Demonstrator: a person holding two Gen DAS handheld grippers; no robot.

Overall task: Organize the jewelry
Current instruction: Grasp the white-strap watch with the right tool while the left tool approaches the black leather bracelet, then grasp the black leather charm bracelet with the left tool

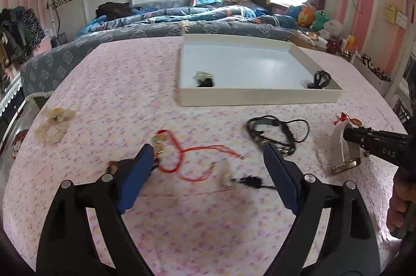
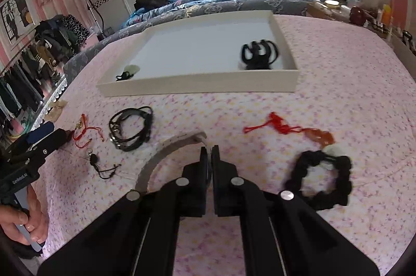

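Jewelry lies scattered over the pink tablecloth [image 1: 117,83], with a white tray [image 1: 260,95] at the upper middle of the left wrist view. Two pieces already sit inside it: a small dark one [image 1: 204,79] by the near wall and a black clip [image 1: 320,79] in the near right corner. Low in the frame the left gripper [image 1: 208,164] stands wide open over a red cord [image 1: 192,161] with gold fittings, holding nothing. A black cord bundle [image 1: 273,133] lies right of centre. At the right edge the right gripper [image 1: 349,136] has hold of a pale watch band [image 1: 339,148], its gold buckle resting on the cloth.

From the right wrist view, the right gripper [image 2: 209,151] is pinched shut on the watch band [image 2: 166,151], which curves down to the left from the fingertips. A red tassel bracelet [image 2: 286,130] and a black scrunchie [image 2: 322,179] lie to the right; the tray [image 2: 197,88] is across the upper middle. At the left edge a hand [image 2: 23,218] grips the left gripper's handle, and the red cord [image 2: 85,135] lies just beyond its tip.

I judge the step to be a double pick-up: the band is secured, the cord is not yet. Next, the left jaws need to lower around the cord and close, then both pieces go up to the tray. The thin cord could slip out.
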